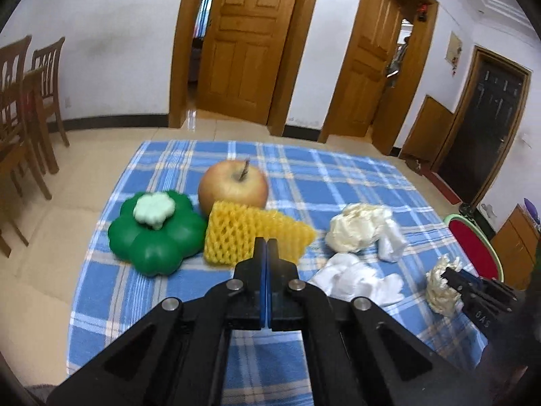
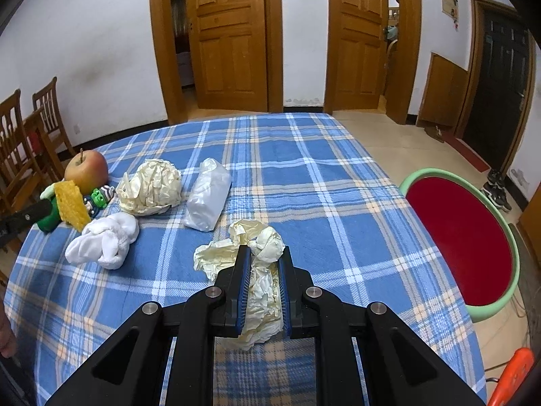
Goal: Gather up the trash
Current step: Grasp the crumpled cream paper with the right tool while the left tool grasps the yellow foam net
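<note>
Your left gripper (image 1: 266,242) was squeezed all the way together with nothing in it. Its tips sat just in front of the yellow foam net (image 1: 243,233), which lay by the apple (image 1: 232,186) and the green toy (image 1: 157,233). Your right gripper (image 2: 264,253) was clamped on a crumpled cream paper (image 2: 262,287) over the blue checked cloth (image 2: 321,182). More trash lay near: a big paper ball (image 2: 150,187), a white wad (image 2: 103,240) and a plastic bag (image 2: 208,199). The red bin (image 2: 463,240) stood beside the table.
</note>
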The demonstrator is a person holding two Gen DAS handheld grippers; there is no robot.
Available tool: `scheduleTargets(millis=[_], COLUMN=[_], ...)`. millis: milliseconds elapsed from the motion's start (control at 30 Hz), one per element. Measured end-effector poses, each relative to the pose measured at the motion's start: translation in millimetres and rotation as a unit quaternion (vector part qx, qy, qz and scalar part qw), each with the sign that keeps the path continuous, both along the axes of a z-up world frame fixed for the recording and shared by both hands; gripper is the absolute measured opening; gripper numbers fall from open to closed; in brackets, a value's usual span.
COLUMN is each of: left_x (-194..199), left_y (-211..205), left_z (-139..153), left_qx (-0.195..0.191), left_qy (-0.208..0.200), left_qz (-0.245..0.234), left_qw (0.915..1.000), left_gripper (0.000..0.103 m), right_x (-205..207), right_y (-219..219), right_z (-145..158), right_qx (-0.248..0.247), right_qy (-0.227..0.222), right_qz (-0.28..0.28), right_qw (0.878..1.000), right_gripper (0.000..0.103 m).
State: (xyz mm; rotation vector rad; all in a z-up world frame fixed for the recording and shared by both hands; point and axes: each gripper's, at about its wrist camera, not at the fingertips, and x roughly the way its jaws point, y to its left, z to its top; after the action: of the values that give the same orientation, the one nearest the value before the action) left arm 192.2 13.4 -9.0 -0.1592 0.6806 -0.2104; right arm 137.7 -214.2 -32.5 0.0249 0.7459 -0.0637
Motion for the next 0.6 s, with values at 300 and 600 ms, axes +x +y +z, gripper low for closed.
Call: scheduleTargets(millis=[300,600], left_x=[26,40], left_y=[-24,-47], left_z=[-3,-22], left_qx=[0.044,0.101], left_qy=[0.032,0.063], left_qz=[0.036,0.041], left_qw=[0.9979,0.9921], left_gripper=[0.077,0.007], right_x=[0,2], right_y=[-1,-11], right_z=[-3,-2], right_qx=[0.002,0.01], right_qy=[0.003,0.004], right_qz=[-0.005,-0.013], right_qw=[1.0,1.0], right_gripper=[0.016,0.016])
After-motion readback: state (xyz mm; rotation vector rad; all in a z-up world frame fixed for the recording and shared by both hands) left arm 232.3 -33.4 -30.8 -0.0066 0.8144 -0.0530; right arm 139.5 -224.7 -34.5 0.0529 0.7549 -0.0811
